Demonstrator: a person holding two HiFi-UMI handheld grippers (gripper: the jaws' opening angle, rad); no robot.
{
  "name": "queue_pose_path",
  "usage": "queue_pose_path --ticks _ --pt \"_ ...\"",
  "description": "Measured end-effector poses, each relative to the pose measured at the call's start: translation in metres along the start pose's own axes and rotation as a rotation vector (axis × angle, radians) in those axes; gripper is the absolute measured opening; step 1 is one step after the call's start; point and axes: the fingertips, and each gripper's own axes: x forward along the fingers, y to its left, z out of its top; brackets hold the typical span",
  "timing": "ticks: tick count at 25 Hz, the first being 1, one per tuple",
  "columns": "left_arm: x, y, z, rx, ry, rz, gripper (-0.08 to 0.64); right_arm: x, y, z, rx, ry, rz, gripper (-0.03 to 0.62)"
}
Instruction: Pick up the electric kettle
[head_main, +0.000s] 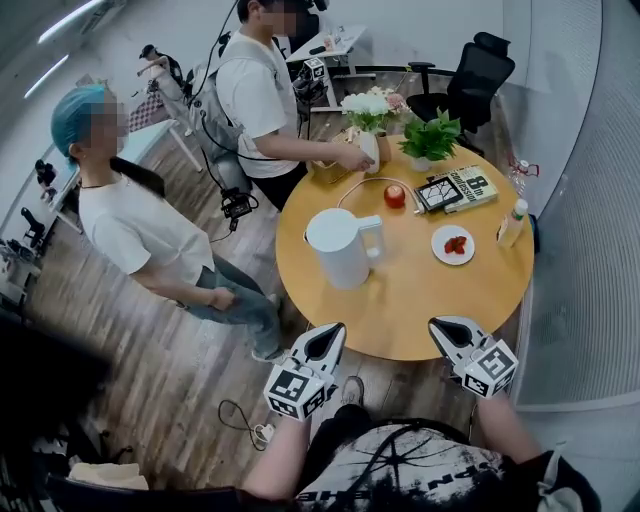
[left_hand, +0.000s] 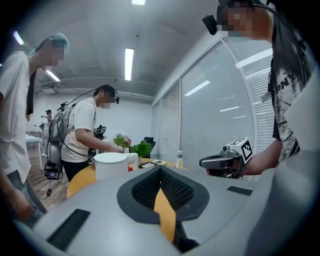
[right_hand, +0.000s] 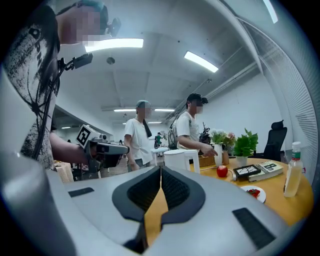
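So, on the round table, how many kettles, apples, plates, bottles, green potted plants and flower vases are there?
kettle: 1
apple: 1
plate: 1
bottle: 1
green potted plant: 1
flower vase: 1
Total: 6

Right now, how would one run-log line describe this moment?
phase: pre-grasp | white plastic electric kettle: upright on round wooden table, untouched | left gripper: shut, empty | right gripper: shut, empty
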Motion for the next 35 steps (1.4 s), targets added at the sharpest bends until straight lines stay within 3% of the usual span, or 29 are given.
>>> queue_pose_path --ticks 19,35 --pt "0.048 0.12 0.018 0.034 -0.005 -0.177 0.0 0.125 -0.04 0.03 -0.04 -0.03 -0.159 0.021" --pt "0.066 0.158 -0.008 0.029 0.026 -0.354 0.0 0.174 -0.065 0.018 -0.012 0.011 -0.344 0.023"
